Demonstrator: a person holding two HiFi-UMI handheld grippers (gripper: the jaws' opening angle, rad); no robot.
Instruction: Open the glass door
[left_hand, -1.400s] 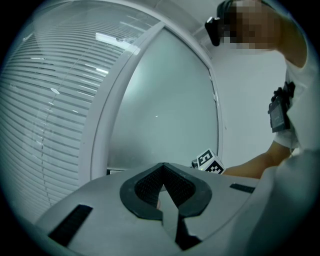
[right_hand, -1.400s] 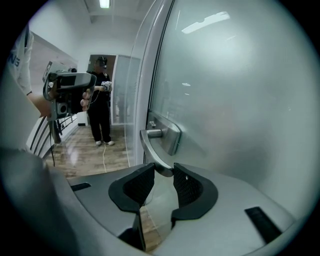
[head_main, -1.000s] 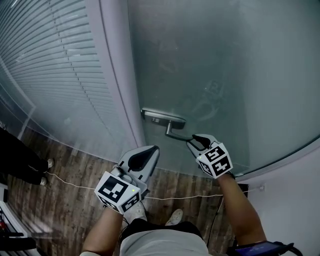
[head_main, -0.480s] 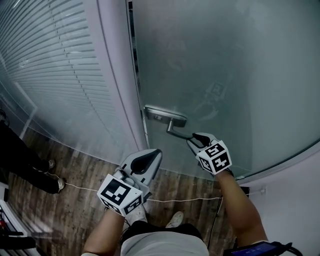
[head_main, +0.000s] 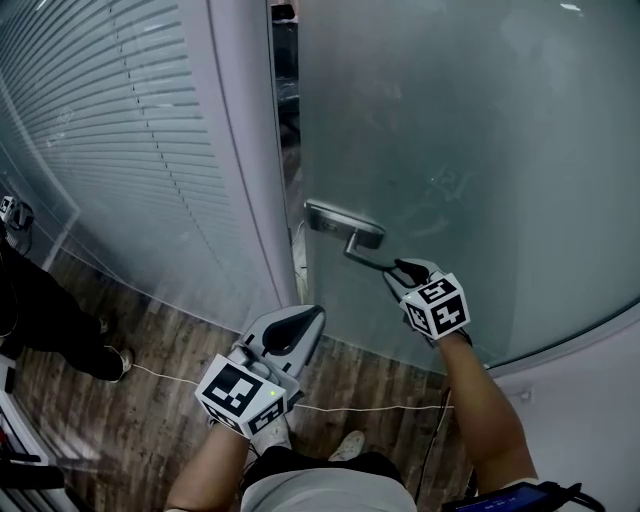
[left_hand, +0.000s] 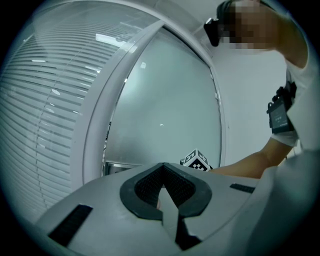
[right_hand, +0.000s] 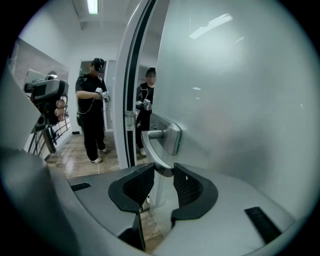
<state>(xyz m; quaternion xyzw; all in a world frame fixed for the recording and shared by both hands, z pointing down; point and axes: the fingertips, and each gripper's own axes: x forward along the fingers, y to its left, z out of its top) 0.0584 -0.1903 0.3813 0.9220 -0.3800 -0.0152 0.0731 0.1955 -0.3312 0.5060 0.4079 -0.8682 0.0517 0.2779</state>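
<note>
The door (head_main: 480, 150), a frosted glass panel, fills the upper right of the head view. It stands ajar, with a dark gap between its left edge and the pale frame (head_main: 245, 150). In the right gripper view the door (right_hand: 240, 100) takes the right half, and the gap runs up the middle.

The handle (head_main: 365, 255) sits at the centre of the head view, a metal lever jutting from a plate (head_main: 340, 220) near the door's left edge. The right hand-held gripper (head_main: 400, 270) pinches the lever's free end. In its own view the handle (right_hand: 155, 150) curves down between the two dark pads of the right hand-held gripper (right_hand: 164, 180), which press on either side of it.

The left hand-held gripper (head_main: 305, 318) is at lower centre, apart from the door. Its jaws are pressed together with nothing between them, as the left gripper view (left_hand: 162, 170) shows.

Slatted blinds (head_main: 110, 130) behind glass fill the upper left. Below lies a wood-plank floor (head_main: 150, 400) with a thin cable (head_main: 370, 408) across it. Through the gap, two people (right_hand: 92, 110) stand in the room beyond.
</note>
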